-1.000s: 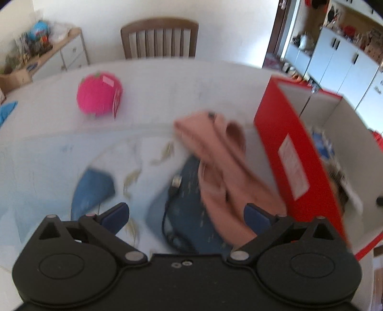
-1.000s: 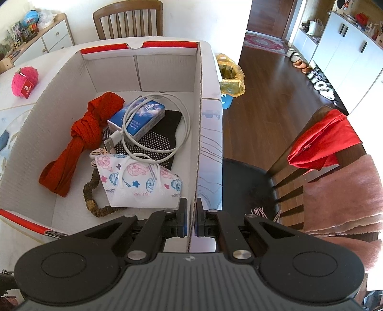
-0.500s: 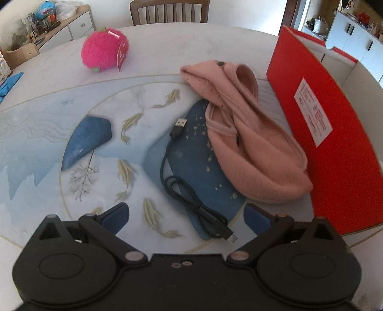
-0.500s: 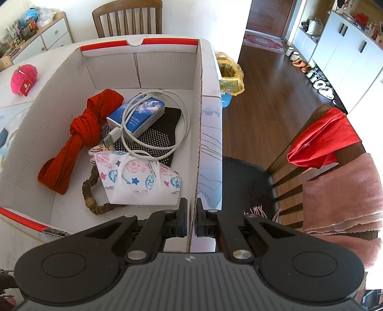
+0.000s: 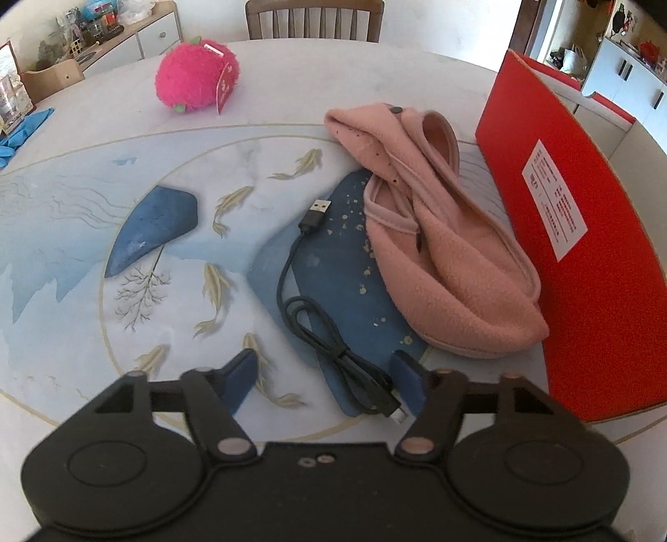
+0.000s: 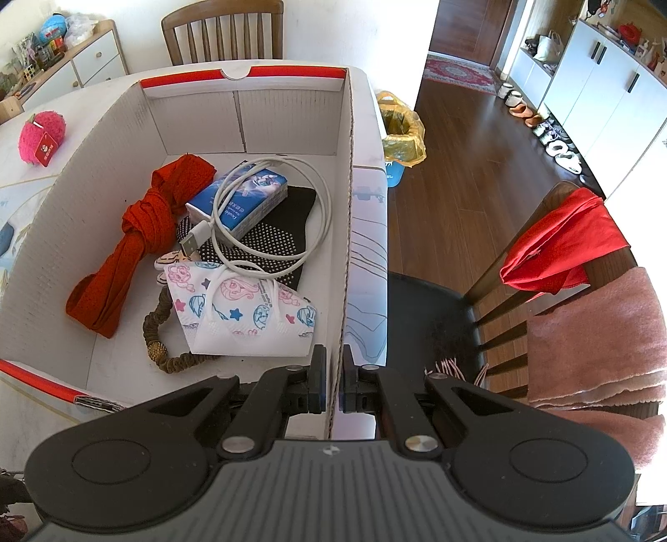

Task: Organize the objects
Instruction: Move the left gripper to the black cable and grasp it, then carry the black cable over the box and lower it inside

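Now the left gripper is seen half open, its jaws just closing around the black cable at lower centre, not yet pinched; the coiled bundle should be caught; the right gripper is clamped on the box wall.

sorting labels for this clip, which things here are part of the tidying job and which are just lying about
Job:
black usb cable
pink fleece
pink plush
red box
left tongs
right tongs

Lying about:
wooden chair
yellow bin
shoes
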`<action>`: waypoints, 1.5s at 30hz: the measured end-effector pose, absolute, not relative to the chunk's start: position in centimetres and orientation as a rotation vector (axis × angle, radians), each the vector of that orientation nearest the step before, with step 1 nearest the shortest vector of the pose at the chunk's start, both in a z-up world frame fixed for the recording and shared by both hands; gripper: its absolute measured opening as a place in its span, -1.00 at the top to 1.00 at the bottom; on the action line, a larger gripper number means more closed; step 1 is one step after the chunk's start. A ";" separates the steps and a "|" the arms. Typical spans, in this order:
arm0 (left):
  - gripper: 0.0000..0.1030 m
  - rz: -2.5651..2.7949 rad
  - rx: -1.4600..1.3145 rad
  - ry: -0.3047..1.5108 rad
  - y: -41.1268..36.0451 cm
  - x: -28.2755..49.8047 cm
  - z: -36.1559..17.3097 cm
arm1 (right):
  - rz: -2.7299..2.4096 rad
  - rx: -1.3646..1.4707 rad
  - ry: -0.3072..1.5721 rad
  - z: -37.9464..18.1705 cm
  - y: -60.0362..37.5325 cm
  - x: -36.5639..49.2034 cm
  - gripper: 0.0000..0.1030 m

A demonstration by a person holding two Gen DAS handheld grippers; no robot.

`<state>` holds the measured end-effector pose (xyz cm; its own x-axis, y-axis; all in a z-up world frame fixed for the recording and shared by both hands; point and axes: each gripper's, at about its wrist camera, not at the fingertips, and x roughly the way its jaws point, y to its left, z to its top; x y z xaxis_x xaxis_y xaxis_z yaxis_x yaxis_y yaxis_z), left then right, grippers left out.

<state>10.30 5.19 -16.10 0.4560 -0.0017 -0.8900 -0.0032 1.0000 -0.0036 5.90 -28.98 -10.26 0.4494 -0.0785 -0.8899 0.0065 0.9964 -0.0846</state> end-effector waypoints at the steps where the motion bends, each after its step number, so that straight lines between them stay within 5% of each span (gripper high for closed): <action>1: 0.00 0.001 -0.007 1.093 5.2 10.3 -16.0 | -0.053 -0.072 1.104 -10.3 -29.0 5.9 0.91; 4: 0.48 0.003 -0.020 1.091 5.4 10.3 -15.7 | -0.054 -0.071 1.105 -10.3 -29.0 5.9 0.91; 8: 0.83 0.005 -0.095 1.111 6.4 10.6 -15.5 | -0.054 -0.069 1.105 -10.4 -29.0 5.9 0.90; 30: 0.91 0.066 -0.230 0.918 9.8 8.5 -8.0 | -0.053 -0.071 1.101 -10.3 -29.0 5.8 0.91; 45: 0.91 -0.221 -0.100 0.817 0.6 10.0 -2.8 | -0.048 -0.079 1.095 -10.1 -28.8 5.8 0.90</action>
<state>10.04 0.56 -2.82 0.6627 -0.2331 -0.7116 0.1565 0.9724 -0.1728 5.81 -28.79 -10.15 0.4573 -0.0781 -0.8859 -0.0003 0.9961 -0.0880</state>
